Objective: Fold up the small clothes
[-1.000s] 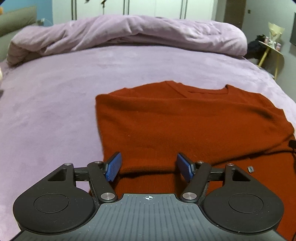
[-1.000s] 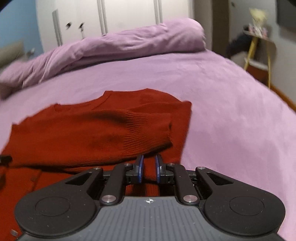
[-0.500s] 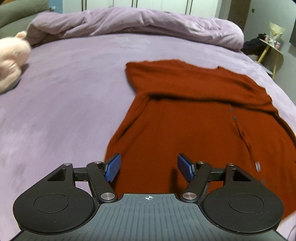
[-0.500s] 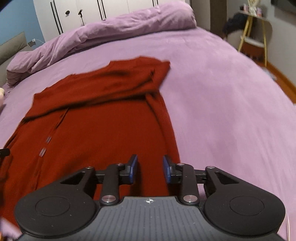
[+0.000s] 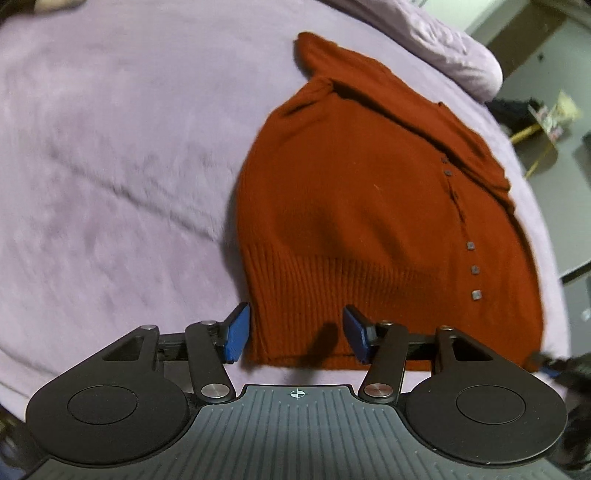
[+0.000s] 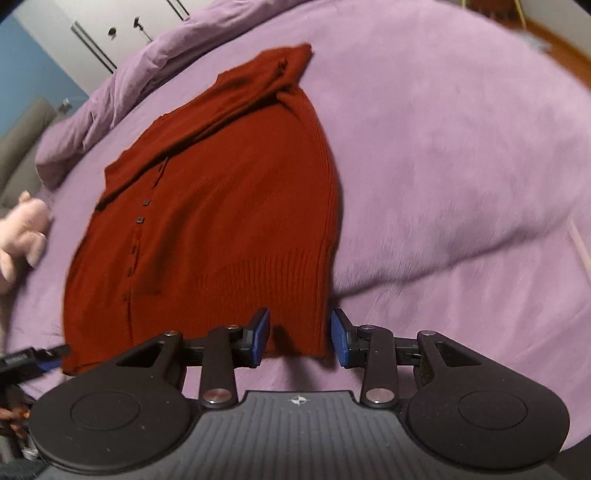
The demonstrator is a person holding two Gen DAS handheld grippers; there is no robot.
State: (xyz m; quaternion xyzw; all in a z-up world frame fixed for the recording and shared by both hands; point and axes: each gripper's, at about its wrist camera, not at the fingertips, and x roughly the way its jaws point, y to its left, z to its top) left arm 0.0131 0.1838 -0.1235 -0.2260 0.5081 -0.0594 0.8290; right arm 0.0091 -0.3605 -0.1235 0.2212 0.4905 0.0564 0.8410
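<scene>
A rust-red knit cardigan point(image 5: 369, 206) with small grey buttons lies flat on the purple bedspread point(image 5: 110, 166), sleeves folded across the top, ribbed hem nearest me. It also shows in the right wrist view point(image 6: 229, 206). My left gripper point(image 5: 295, 334) is open and empty, its blue pads straddling the hem's left corner. My right gripper point(image 6: 299, 334) is open and empty, its pads straddling the hem's right corner. The left gripper's tip point(image 6: 33, 360) shows at the hem's other corner in the right wrist view.
A rolled purple duvet point(image 6: 122, 85) lies along the far side of the bed. A pink plush toy point(image 6: 22, 229) sits left of the cardigan. A yellow-legged side table point(image 5: 546, 122) stands beyond the bed's right edge. White wardrobes point(image 6: 92, 33) are behind.
Both grippers pulled back from the folded sleeves to the ribbed hem and tilted downward. The right gripper went from shut to open. The left stayed open.
</scene>
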